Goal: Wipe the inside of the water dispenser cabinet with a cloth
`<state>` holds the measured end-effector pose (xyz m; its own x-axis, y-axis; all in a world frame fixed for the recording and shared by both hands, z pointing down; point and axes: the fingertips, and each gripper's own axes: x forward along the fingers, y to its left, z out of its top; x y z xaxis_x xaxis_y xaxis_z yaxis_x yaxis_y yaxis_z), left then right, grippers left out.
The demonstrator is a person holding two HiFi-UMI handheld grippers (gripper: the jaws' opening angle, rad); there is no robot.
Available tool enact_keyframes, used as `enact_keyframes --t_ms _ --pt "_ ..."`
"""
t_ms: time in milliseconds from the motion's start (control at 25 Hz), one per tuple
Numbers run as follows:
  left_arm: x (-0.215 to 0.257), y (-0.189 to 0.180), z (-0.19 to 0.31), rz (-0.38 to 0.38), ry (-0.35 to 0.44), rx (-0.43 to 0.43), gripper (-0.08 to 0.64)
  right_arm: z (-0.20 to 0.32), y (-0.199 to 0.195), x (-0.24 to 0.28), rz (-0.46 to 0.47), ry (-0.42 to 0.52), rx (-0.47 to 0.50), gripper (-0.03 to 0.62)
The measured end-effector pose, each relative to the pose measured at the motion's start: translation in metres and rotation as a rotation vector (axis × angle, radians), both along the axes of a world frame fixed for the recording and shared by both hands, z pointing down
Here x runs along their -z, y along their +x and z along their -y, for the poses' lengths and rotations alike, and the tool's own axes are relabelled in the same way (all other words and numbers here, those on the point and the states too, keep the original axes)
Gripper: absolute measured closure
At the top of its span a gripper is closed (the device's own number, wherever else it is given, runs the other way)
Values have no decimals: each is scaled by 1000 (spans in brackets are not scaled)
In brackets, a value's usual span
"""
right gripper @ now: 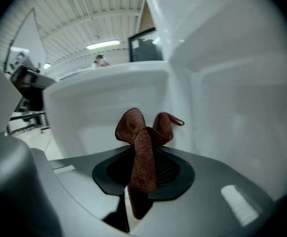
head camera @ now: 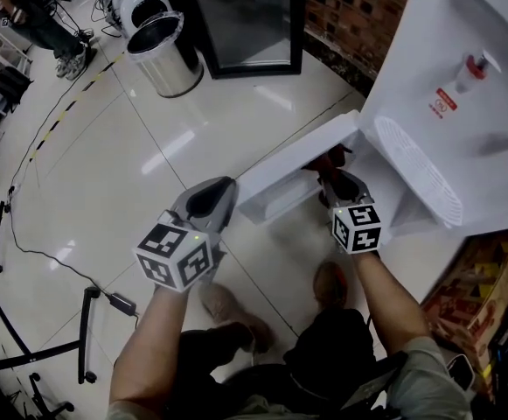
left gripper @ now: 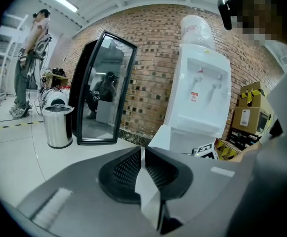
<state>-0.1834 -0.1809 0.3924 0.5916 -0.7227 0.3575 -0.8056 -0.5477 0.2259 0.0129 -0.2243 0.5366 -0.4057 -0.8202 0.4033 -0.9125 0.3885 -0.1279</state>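
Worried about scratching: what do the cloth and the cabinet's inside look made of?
The cloth looks like soft reddish-brown fabric, probably microfibre: fine nubby nap, limp folds. The cabinet inside looks like white moulded plastic, smooth and semi-gloss: soft sheen, rounded corners; painted metal can't be ruled out.

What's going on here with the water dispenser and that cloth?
A person crouched in front of a white water dispenser has a handheld gripper in each hand. The lower cabinet door stands open. The right gripper is clamped on a brown cloth and sits at the cabinet opening, facing its white inside. The left gripper is shut with nothing in it, held beside the door.
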Motion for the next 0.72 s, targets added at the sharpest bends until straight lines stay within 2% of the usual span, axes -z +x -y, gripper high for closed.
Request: enact_keyframes --t_ms 120,240,400,480,640,720 --pt "1 -1 2 -12 3 7 543 -40 -67 15 79 47 314 500" --pt "2 -1 4 -21 5 5 543 -85 -121 15 126 15 581 500" --pt "2 -2 4 -29 -5 0 543 -135 -177 -8 57 -45 866 500" --pt "2 -2 3 -34 -9 -4 543 -141 -193 -23 6 -60 924 500" --pt "2 -3 5 -36 -12 1 543 -108 -198 -43 -19 -86 856 503" --pt "2 -4 7 -39 -8 17 543 -101 -196 -47 -23 -96 856 503"
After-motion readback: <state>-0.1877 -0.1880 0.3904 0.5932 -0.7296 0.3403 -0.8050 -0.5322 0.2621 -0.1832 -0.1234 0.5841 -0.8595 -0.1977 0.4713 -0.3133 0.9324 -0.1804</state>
